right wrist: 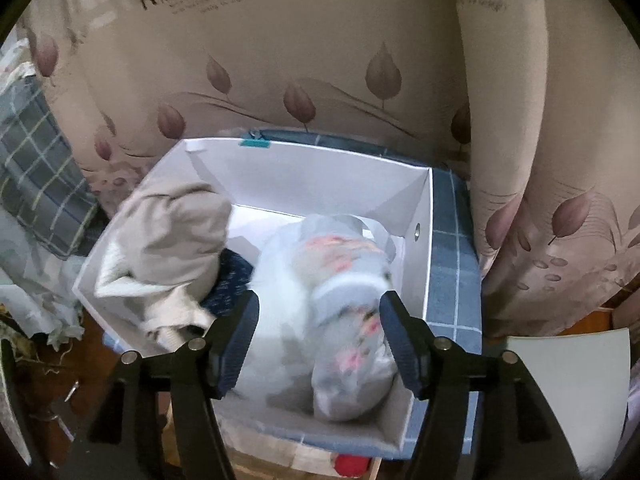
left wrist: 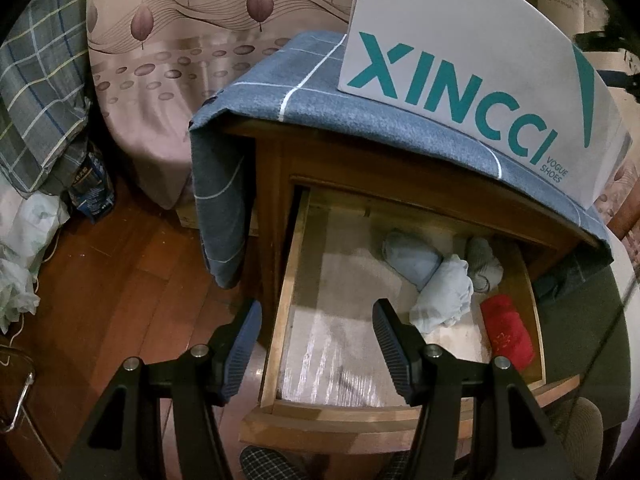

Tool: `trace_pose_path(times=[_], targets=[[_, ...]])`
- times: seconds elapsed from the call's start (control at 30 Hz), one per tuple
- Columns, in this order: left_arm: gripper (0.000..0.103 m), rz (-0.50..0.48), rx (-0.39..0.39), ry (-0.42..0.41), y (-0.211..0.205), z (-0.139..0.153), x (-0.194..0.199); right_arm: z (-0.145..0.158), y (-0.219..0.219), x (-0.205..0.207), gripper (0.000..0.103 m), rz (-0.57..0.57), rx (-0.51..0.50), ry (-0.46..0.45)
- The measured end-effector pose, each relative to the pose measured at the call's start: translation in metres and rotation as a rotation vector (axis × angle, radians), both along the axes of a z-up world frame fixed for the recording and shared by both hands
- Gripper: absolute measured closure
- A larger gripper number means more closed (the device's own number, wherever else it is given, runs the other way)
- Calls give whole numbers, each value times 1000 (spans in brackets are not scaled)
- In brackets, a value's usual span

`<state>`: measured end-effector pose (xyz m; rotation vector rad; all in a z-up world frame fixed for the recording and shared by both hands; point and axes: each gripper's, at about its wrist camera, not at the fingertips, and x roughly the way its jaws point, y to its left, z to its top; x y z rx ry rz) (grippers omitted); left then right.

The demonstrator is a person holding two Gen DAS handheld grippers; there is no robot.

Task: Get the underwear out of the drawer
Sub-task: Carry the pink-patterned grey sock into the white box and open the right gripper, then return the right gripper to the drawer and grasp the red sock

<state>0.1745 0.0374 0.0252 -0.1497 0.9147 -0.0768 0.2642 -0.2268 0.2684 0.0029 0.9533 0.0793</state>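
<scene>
Left wrist view: the left gripper (left wrist: 316,344) is held spread and empty over the open wooden drawer (left wrist: 286,300); four rolled underwear pieces (left wrist: 444,294) remain at two o'clock.

Right wrist view: the right gripper (right wrist: 318,338) is seen spread, pinching nothing, above the white cardboard shoebox (right wrist: 424,248); the blurred floral grey underwear (right wrist: 352,312) between its fingers appears released, three pieces apparently boxed.

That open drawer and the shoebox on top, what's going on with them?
A person is moving underwear from the drawer into the white shoebox on the nightstand, using two handheld grippers. The right gripper is over the box, fingers apart around a blurred floral bundle among other items. The left gripper hangs open and empty over the drawer, where pale blue, grey and red rolls remain.
</scene>
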Motion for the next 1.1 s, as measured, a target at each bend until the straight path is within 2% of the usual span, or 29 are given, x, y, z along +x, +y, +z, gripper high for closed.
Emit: trace_pose_path(times=[0.17,0.33,0.47,0.63,0.87,1.1], targets=[[44,-2,-2,-3,0,0,0,8,12,-46,43,104,-20,28],[44,-5,-3,1,0,0,0,-12,17,-99,43,182,-13,110],[44,-7,1,-1,-2,0,-1,-50,12,-123,43,196,-22,205],[44,-4,-6,1,-2,0,-1,-115,6,-134,43,190,-73,336],[44,-4,-9,3,-1,0,0,-198,8,-121,43,168,-120,494],[44,-3,-12,7,0,0,1,-258,11,-106,43,186,-232,576]])
